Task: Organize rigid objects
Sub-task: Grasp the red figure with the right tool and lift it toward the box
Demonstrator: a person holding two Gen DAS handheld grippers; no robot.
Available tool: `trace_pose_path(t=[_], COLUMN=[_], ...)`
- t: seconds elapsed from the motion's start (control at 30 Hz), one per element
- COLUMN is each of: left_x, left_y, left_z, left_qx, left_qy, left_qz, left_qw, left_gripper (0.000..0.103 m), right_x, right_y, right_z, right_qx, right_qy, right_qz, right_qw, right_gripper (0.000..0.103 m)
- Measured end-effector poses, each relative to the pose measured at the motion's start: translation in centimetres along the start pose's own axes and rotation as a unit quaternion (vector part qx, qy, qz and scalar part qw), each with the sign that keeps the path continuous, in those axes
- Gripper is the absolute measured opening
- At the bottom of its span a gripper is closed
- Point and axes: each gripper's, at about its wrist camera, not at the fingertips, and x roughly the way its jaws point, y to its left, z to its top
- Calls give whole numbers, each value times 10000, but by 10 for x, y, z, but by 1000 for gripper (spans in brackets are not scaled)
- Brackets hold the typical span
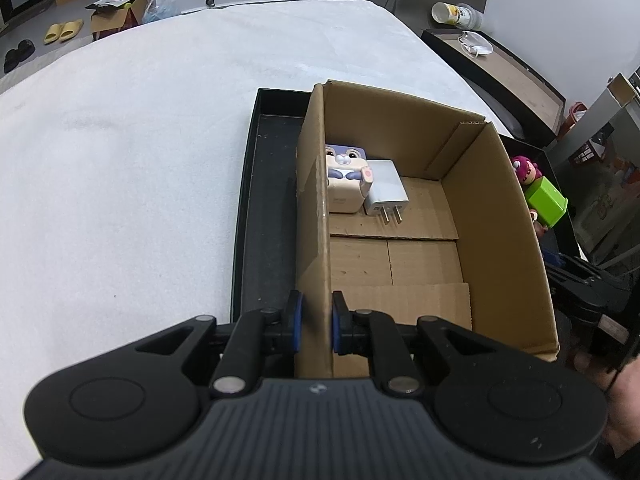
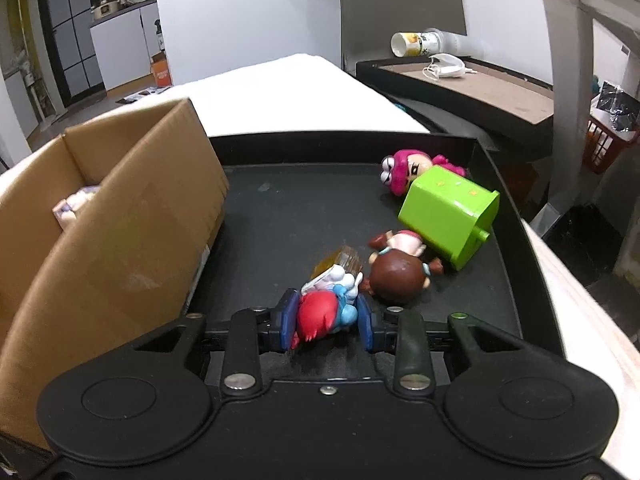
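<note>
My left gripper [image 1: 318, 305] is shut on the left wall of the open cardboard box [image 1: 500, 208], near its front corner. Inside the box, a rabbit-faced cube [image 1: 346, 178] and a white plug adapter [image 1: 387, 190] lie against that wall. The box stands in a black tray [image 2: 280, 200]. In the right wrist view, my right gripper [image 2: 326, 314] is shut on a red and blue figurine [image 2: 326, 312] lying on the tray floor. A brown-headed doll [image 2: 400, 276], a green block [image 2: 448, 212] and a pink-haired figure [image 2: 404, 168] lie just beyond it.
The tray rests on a white-covered surface [image 1: 140, 140]. A dark side table [image 2: 480, 84] to the right carries a tipped cup [image 2: 416, 43] and a face mask [image 2: 446, 67]. The box wall [image 2: 132, 216] stands close to the left of my right gripper.
</note>
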Motion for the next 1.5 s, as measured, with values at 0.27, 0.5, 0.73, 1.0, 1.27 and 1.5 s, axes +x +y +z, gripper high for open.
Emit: trace_pose_path(t=[0.27,0.5,0.73,1.0,1.27,1.5], left_x=[-1,-1,-2,-1,-1,-2], left_y=[0,1,1,0,2,4], left_z=[0,0,-1,-1,-1,-2], left_qx=[-81,-124,-197,-201,-215,-209], left_qy=[3,6,6,27,16,15], left_qz=[2,6,-12,-39,-91,-152], left_qw=[10000,9999,9998,9998,9997,9997], left_gripper=[13,14,14,14,14,14], right_x=[-19,-39,-56,-71,-81,-79], right_y=[0,9,24,44,64,91], right_z=[13,31,49,71,86,91], right_qx=[-2,-172,-418,-675,-938,-1283], right_qy=[28,-71,-201,-357,-378,-347], right_qz=[-84,1,49,118,109,219], right_qw=[10000,9998,9989,9970,9948,9909], right_gripper=[30,31,31,31,31,31])
